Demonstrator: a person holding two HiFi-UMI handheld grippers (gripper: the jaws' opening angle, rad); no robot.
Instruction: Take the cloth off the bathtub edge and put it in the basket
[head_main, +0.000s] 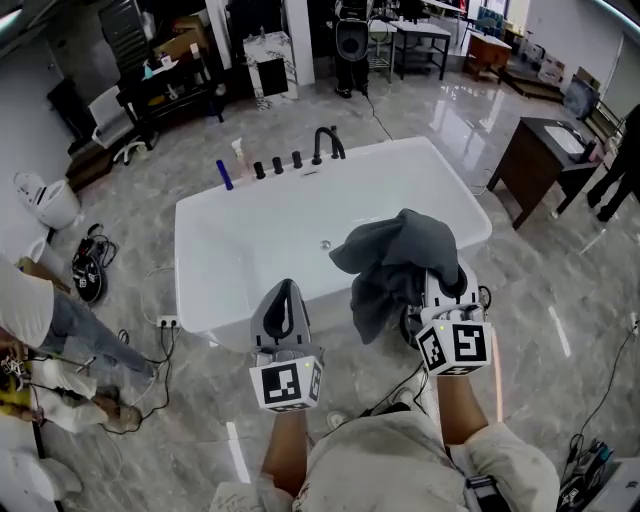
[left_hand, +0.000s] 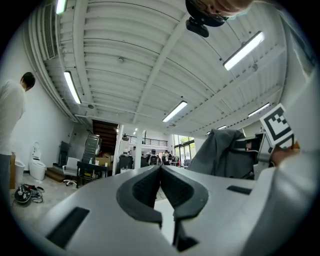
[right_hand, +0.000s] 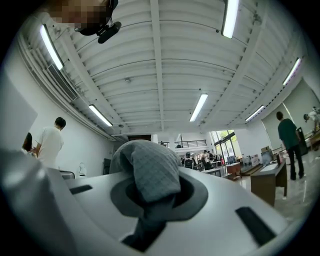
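Note:
The grey cloth (head_main: 395, 262) hangs bunched from my right gripper (head_main: 432, 285), which is shut on it above the near edge of the white bathtub (head_main: 200, 218). In the right gripper view the cloth (right_hand: 150, 172) fills the gap between the jaws and folds over their tips. My left gripper (head_main: 287, 288) is beside it to the left, over the tub's near rim, jaws shut with nothing between them (left_hand: 160, 168). From the left gripper view the cloth (left_hand: 220, 152) shows at the right. No basket is in view.
A black faucet (head_main: 327, 145) and small bottles (head_main: 226, 175) stand on the tub's far rim. A dark wooden vanity (head_main: 545, 165) is at the right. A person (head_main: 40, 320) crouches at the left near a white toilet (head_main: 45, 200). Cables lie on the floor.

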